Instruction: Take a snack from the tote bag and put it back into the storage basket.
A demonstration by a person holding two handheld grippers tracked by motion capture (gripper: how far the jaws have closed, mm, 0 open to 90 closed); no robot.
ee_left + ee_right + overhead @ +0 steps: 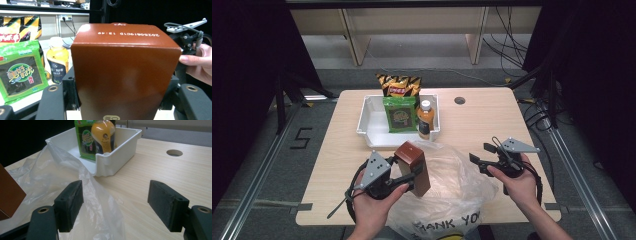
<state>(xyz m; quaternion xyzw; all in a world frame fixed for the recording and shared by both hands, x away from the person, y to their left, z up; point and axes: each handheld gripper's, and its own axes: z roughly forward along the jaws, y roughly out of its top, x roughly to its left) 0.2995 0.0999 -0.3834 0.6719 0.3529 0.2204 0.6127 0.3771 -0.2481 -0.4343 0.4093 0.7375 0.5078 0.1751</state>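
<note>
pale wooden table (492, 120) | white plastic tray (368, 121) holds green packet (400, 114), orange-capped bottle (425, 119) | left gripper (404, 172) clamps brown carton (414, 167) near tray | right gripper (477, 154) jaws wide, empty

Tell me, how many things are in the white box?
3. A striped chip bag leans at the white bin's back, a green seaweed packet stands before it, an orange drink bottle to its right. More could hide behind.

glossy brown carton (125, 72), crinkled clear plastic bag (62, 177)
</note>
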